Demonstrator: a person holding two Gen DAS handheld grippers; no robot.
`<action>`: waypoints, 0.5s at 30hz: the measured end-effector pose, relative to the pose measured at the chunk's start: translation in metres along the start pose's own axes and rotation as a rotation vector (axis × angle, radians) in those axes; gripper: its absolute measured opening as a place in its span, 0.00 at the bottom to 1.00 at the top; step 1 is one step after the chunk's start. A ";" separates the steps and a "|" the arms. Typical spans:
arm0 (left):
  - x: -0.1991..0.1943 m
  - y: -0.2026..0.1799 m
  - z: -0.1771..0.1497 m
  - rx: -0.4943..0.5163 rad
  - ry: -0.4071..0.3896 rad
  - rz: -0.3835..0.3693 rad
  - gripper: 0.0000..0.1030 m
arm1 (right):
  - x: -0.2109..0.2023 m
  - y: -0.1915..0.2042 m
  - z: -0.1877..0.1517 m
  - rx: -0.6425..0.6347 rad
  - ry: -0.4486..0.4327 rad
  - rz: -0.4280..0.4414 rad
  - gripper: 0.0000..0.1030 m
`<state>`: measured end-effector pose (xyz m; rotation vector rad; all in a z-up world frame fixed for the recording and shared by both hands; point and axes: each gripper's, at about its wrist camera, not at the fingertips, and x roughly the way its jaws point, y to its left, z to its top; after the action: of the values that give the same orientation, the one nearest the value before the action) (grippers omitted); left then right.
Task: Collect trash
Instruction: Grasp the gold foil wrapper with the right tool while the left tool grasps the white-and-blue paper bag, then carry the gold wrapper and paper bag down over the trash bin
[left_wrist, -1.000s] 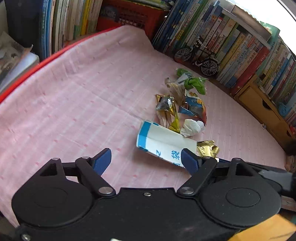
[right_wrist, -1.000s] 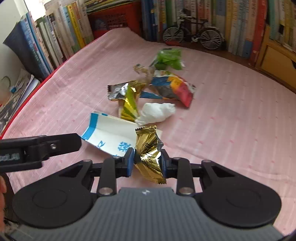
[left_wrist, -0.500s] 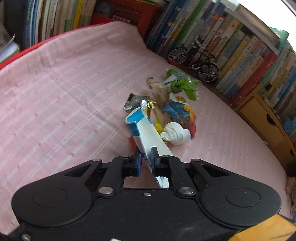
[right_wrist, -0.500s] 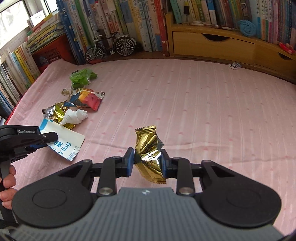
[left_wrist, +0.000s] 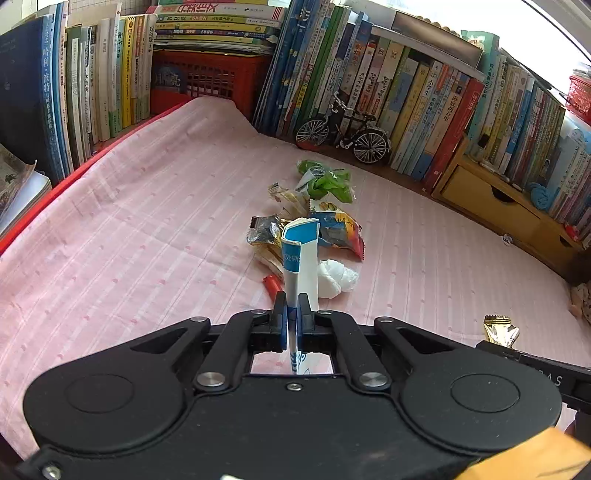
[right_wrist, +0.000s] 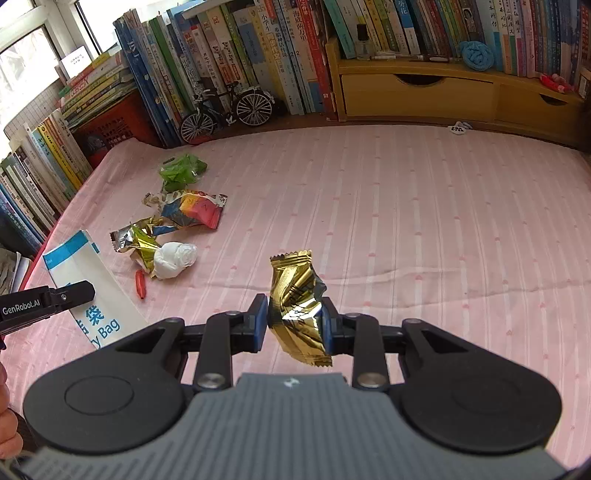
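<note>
Paper bag (left_wrist: 300, 258) now pinched by left tongs (left_wrist: 291, 317) and lifted off the bed (left_wrist: 147, 229); gold wrapper (right_wrist: 297, 310) kept pinched in right tongs (right_wrist: 294, 325), ready for bagging.

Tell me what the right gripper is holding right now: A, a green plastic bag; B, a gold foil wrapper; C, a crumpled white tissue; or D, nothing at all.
B: in the right wrist view the right gripper is shut on the gold foil wrapper, while the white tissue and the green bag lie on the pink cloth.
</note>
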<state>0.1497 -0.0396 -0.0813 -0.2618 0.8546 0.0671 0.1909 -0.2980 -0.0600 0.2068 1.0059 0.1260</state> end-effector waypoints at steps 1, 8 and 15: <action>-0.005 0.002 0.000 0.005 -0.003 -0.002 0.04 | -0.003 0.003 -0.001 0.003 -0.004 -0.001 0.34; -0.050 0.028 -0.002 0.041 -0.022 -0.031 0.04 | -0.035 0.030 -0.018 0.021 -0.033 -0.010 0.34; -0.100 0.066 -0.017 0.088 -0.036 -0.085 0.04 | -0.075 0.069 -0.048 0.019 -0.076 -0.048 0.34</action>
<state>0.0611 0.0239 -0.0301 -0.2132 0.8079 -0.0452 0.1095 -0.2406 -0.0076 0.2029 0.9361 0.0643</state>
